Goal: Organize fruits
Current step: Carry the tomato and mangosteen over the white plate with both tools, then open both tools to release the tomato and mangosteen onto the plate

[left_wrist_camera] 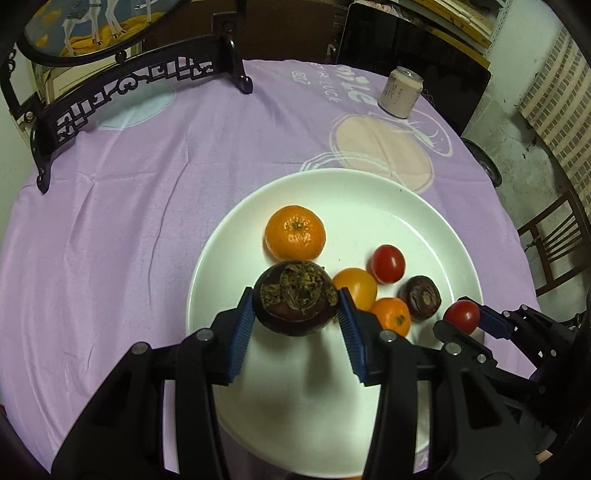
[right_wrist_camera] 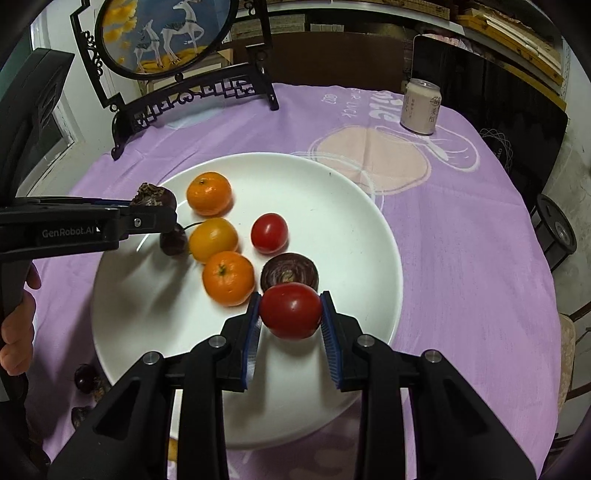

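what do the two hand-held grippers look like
Both are black plastic with angular linkage arms and silver round screws. Each finger carries a blue ribbed pad. The left hand-held gripper has white "GenRobot.AI" lettering on its side. The right hand-held gripper looks the same build.

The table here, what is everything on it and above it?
plate: one, white, on the purple cloth.
mandarins: two, orange, on the plate.
yellow tomato: one, between the mandarins.
red tomato: one, on the plate.
dark purple fruit: one, on the plate.
can: one, pale, far right.
deer screen: one, black-framed, far left.
left hand-held gripper: shut on a dark mangosteen.
right hand-held gripper: shut on a red tomato.
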A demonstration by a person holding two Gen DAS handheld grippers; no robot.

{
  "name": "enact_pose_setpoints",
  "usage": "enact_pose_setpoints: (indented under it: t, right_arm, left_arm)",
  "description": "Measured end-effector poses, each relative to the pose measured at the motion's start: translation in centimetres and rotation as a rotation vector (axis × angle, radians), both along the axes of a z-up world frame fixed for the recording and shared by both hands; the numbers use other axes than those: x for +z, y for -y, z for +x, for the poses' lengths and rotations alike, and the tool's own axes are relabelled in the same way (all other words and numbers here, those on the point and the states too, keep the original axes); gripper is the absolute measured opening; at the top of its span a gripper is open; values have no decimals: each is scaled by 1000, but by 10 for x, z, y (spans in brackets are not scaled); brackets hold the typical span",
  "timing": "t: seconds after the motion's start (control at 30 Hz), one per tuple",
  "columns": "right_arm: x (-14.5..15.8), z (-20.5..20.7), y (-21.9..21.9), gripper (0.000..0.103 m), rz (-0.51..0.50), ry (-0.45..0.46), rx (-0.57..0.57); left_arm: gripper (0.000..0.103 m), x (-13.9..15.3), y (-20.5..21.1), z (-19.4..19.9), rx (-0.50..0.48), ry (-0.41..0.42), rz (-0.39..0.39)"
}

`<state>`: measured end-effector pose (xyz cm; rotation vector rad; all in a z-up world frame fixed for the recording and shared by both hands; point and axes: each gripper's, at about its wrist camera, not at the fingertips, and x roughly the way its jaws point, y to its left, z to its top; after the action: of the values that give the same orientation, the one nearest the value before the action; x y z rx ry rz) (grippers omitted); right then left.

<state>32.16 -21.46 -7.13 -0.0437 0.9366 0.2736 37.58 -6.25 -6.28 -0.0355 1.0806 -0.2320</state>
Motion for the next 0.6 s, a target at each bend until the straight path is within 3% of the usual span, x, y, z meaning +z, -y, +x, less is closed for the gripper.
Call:
enact_pose_setpoints:
  t: [0.1, 0.17, 0.2, 0.23, 0.37, 0.6]
  right_arm:
    - [-3, 5, -3, 32, -9, 6, -5]
    - [-2, 6, -4, 49, -23, 13, -11]
    - [1, 4, -5, 58, -34, 32, -21]
    - [4, 2, -5, 58, -44, 51, -27]
    - [24, -24, -2, 59, -54, 76, -20]
    - [43, -111, -9, 62, -18, 96, -24]
  left_arm:
    - [46, -2, 1, 5, 5, -1, 1]
    - [48, -1, 2, 9, 17, 8, 11]
    - [58, 2, 1, 8, 20, 19, 8]
    - [68, 6, 0, 6, 18, 28, 0]
    - [75, 28, -7, -17, 11, 106, 4]
    - [96, 55, -19, -108, 22, 232, -7]
